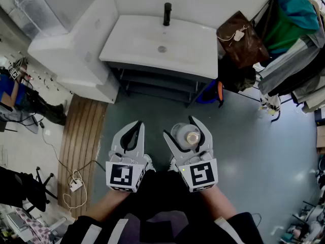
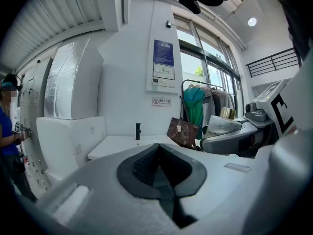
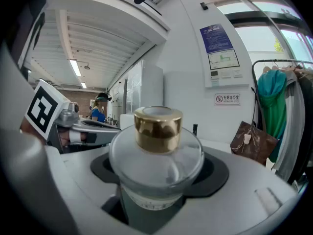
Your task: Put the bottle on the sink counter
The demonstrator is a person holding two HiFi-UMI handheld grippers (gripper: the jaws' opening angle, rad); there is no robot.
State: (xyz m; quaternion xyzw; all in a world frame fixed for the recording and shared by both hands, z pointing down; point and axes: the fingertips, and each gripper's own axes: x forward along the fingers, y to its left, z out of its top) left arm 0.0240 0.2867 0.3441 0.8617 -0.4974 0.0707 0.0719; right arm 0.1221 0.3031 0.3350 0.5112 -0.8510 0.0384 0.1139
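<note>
Sink counter (image 1: 152, 44): the goal, white and flat, well ahead of both grippers. Left gripper (image 1: 135, 127): fingers pressed together on nothing, held level beside its partner, probably idle because one grip is enough for this load. Right gripper (image 1: 184, 130): fingers pinch the body of the round glass bottle (image 3: 156, 160), which stands upright between them, ready for setting down on its base. Gold cap (image 3: 157, 127): topmost, untouched.

To your left, a slatted wooden mat (image 1: 84, 136) lies on the floor, with a white power strip (image 1: 76, 185) resting toward its near end. Ahead on your right, a brown handbag (image 1: 242, 38) sits just beside a hanging teal garment (image 1: 292, 14).
</note>
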